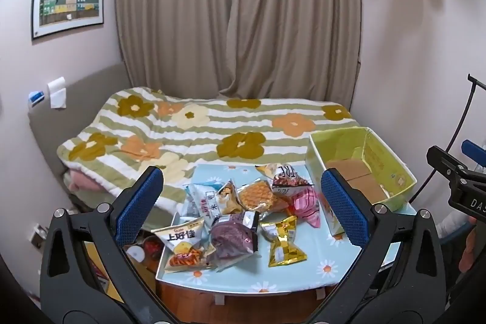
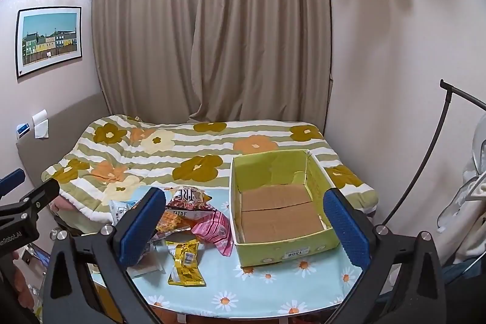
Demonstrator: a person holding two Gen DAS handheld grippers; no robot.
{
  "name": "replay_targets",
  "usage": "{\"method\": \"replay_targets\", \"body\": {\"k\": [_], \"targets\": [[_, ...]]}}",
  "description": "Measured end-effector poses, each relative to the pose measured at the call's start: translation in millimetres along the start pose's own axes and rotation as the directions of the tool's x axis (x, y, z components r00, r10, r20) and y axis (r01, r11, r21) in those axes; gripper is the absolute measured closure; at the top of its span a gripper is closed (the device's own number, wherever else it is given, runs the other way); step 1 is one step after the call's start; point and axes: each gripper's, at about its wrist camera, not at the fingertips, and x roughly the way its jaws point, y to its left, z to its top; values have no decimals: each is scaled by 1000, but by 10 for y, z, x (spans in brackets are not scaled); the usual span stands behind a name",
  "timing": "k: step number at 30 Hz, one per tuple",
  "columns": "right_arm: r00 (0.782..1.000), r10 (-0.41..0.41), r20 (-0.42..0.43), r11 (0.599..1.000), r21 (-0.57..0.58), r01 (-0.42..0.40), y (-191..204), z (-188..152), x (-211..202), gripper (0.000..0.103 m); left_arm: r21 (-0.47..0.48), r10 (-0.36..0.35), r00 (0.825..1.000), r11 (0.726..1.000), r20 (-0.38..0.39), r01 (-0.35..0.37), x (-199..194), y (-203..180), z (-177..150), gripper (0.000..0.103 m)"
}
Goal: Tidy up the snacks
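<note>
A pile of snack packets lies on a small table with a light-blue daisy cloth (image 1: pixel 303 272): a white chip bag (image 1: pixel 182 245), a purple packet (image 1: pixel 232 239), a gold packet (image 1: pixel 284 245), a waffle packet (image 1: pixel 258 196) and a pink packet (image 1: pixel 306 202). A yellow-green cardboard box (image 1: pixel 395 169) stands open and empty at the table's right. My left gripper (image 1: pixel 243 202) is open above the pile, holding nothing. My right gripper (image 2: pixel 246 226) is open, empty, framing the box (image 2: pixel 316 172) and the gold packet (image 2: pixel 185 263). The pink packet (image 2: pixel 217 230) lies beside the box.
A bed with a flowered quilt (image 1: pixel 212 126) lies just behind the table. Beige curtains (image 1: pixel 237 14) hang at the back. A framed picture (image 1: pixel 68 0) hangs on the left wall. A black stand (image 2: pixel 440 148) rises at the right. Clutter sits on the floor at left (image 1: pixel 142 251).
</note>
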Motion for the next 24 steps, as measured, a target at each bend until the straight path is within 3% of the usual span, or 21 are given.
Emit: {"method": "replay_targets", "body": {"k": [24], "targets": [[1000, 9, -11, 1000, -7, -9, 132, -23, 47, 0, -10, 17, 1000, 1000, -14, -17, 102, 93, -10, 0]]}}
